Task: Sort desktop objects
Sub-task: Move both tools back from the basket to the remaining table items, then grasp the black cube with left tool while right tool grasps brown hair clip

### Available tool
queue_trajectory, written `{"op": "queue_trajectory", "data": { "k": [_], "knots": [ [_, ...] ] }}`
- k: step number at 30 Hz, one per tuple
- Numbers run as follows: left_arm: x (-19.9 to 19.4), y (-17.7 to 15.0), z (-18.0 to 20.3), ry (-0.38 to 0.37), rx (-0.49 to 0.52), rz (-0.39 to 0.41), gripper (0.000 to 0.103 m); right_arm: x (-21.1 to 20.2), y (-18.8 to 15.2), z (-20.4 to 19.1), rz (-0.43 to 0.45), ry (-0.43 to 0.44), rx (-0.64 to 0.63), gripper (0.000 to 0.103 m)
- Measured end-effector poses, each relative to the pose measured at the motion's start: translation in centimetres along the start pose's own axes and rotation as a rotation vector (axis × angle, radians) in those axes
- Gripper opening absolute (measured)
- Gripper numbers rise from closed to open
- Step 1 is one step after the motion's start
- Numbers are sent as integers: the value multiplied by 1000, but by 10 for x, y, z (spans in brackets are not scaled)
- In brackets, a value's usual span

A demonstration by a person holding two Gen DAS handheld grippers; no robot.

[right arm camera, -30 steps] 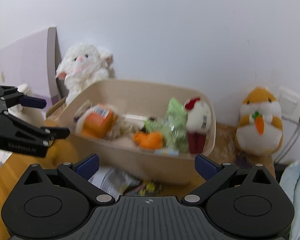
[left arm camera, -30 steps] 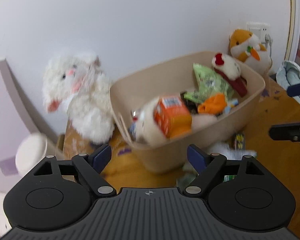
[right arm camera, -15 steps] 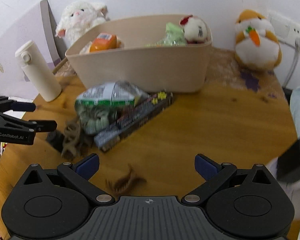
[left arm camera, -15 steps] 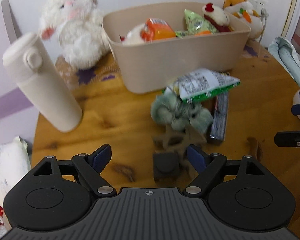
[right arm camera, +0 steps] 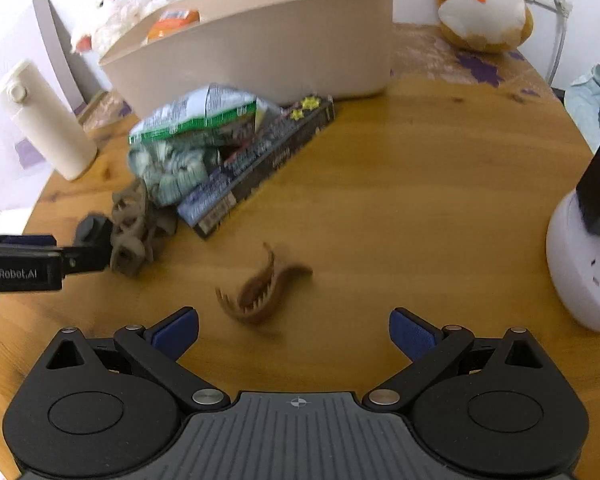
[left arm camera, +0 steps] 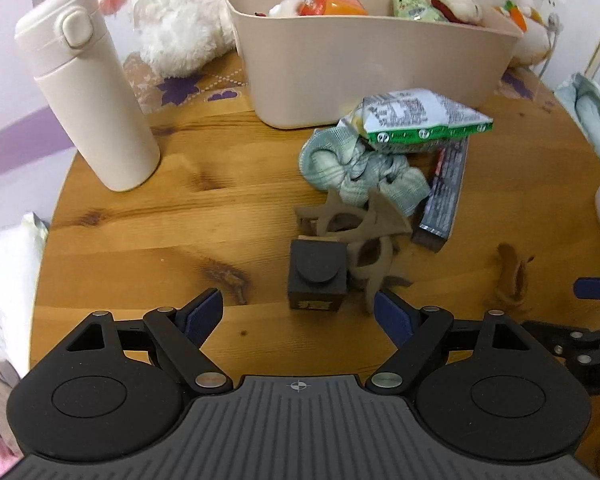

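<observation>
My left gripper [left arm camera: 299,312] is open and empty, just above a small black cube [left arm camera: 317,276] on the wooden table. Behind the cube lie a taupe hair claw [left arm camera: 370,232], a green scrunchie [left arm camera: 352,168], a green-and-white snack bag [left arm camera: 416,120] and a dark flat box [left arm camera: 444,192]. My right gripper [right arm camera: 294,332] is open and empty, just above a brown hair claw [right arm camera: 260,292]. The beige bin [left arm camera: 364,64] behind holds toys and snacks. The bin [right arm camera: 260,48] also shows in the right wrist view.
A cream flask [left arm camera: 88,88] stands at the left. A white plush [left arm camera: 172,12] sits behind it. An orange hamster plush [right arm camera: 480,8] sits at the back right. A white power socket with a black plug [right arm camera: 588,256] stands at the right edge.
Both grippers have dropped from facing the bin down toward the tabletop. The loose objects now lie close in front of them. Both stay open.
</observation>
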State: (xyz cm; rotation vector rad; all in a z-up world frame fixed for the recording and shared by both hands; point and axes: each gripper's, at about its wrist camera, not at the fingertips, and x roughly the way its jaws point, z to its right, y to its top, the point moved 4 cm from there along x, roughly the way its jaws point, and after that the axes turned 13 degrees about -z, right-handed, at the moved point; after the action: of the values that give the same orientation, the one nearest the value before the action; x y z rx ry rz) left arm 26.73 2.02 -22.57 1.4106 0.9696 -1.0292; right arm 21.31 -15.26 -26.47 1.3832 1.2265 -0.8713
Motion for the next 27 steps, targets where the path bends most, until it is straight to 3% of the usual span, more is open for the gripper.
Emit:
{"op": "queue_trajectory", "data": {
  "k": [2,9,13,16,17,25,27],
  "knots": [
    [3,-2,0,2,8,-5,84,3,-3,-1,-18,0,-6,103],
    [11,-4,-1,-101,-13,-11,86,3,-3,6,30,0,77,103],
    [12,-5,2,-113,-15,-5,86,7,-3,2,51,-24,28,103],
    [14,-7,5,-130,4,-12,81,9,-1,-2,54,-28,7,103],
    [16,-7,7,-134,16,-30,75,10,0,-3,57,-27,6,103],
    [24,-5,13,-75,78,-5,76,16,2,-15,35,-58,-110,103],
    [28,-3,12,-61,88,2,87,19,3,-19,30,-94,-156,103]
  ]
}}
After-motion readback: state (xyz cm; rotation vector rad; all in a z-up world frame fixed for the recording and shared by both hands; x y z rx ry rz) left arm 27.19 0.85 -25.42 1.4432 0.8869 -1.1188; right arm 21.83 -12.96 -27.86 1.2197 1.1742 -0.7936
